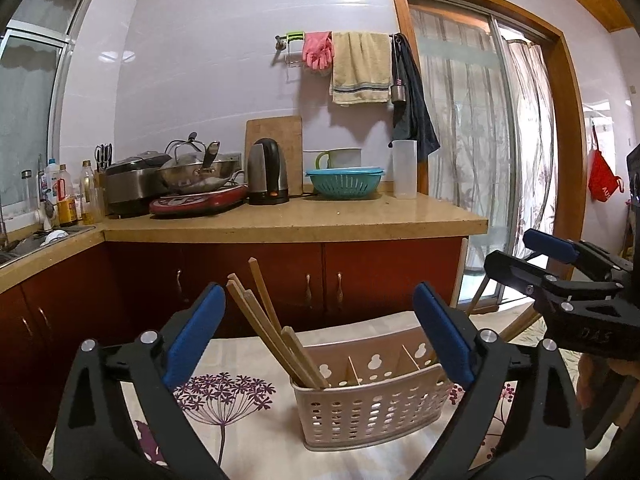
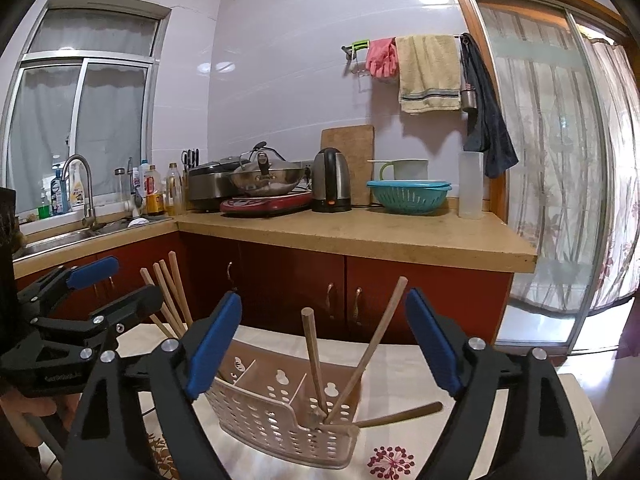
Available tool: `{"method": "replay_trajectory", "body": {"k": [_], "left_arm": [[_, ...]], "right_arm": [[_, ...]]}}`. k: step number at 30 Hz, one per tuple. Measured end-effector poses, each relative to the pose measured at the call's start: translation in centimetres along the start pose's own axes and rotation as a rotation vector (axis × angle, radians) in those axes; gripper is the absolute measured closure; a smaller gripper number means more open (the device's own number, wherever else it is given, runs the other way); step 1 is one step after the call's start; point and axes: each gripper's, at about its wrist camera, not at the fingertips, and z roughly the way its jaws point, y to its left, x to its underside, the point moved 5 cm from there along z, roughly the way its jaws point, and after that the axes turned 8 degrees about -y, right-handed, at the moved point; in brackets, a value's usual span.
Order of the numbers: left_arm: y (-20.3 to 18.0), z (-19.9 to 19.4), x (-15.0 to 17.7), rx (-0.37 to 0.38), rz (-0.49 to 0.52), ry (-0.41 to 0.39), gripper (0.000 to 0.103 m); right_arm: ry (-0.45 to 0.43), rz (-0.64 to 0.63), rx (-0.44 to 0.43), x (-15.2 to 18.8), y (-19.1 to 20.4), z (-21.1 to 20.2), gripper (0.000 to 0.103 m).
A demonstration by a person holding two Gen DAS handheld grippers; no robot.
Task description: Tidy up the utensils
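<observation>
On the flowered tablecloth [image 1: 240, 412] our caddy [image 1: 372, 412] already holds chopsticks [image 1: 276, 340] at one end and wooden utensils [image 2: 316, 360] at the other (middle slots look bare). Left gripper [image 1: 320, 336] and right gripper [image 2: 324, 344] both gape, holding nothing; we judge sorting nearly done.

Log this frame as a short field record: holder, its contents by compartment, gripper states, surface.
holder: perforated plastic utensil caddy with divided compartments, standing on the table
left-end compartment: bundle of chopsticks, leaning left
right-end compartment: three wooden sticks, splayed apart
middle compartments: look empty
left gripper: open, fingers either side of the caddy, holding nothing
right gripper: open, holding nothing
surface: floral tablecloth
background: kitchen counter with kettle
</observation>
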Motion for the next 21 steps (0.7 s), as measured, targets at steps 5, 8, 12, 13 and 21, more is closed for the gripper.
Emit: {"method": "replay_trajectory", "body": {"k": [5, 8, 12, 13, 21], "left_arm": [[-0.3, -1.3, -0.1, -0.03, 0.002, 0.007, 0.006], [-0.1, -2.1, 0.0, -0.055, -0.014, 0.024, 0.005], [0.2, -3.9, 0.6, -0.092, -0.05, 0.044, 0.004], [0.3, -4.3, 0.8, -0.102, -0.05, 0.052, 0.004], [-0.5, -8.4, 3.1, -0.174, -0.007, 0.116, 0.004]], "right_arm": [[0.026, 0.008, 0.028, 0.2, -0.3, -0.8, 0.018], [0.036, 0.018, 0.05, 0.5, -0.5, -1.8, 0.018], [0.059, 0.03, 0.076, 1.0, -0.8, -3.1, 0.017], [0.069, 0.029, 0.086, 1.2, -0.8, -3.5, 0.017], [0.169, 0.03, 0.095, 4.1, -0.2, -6.7, 0.017]]}}
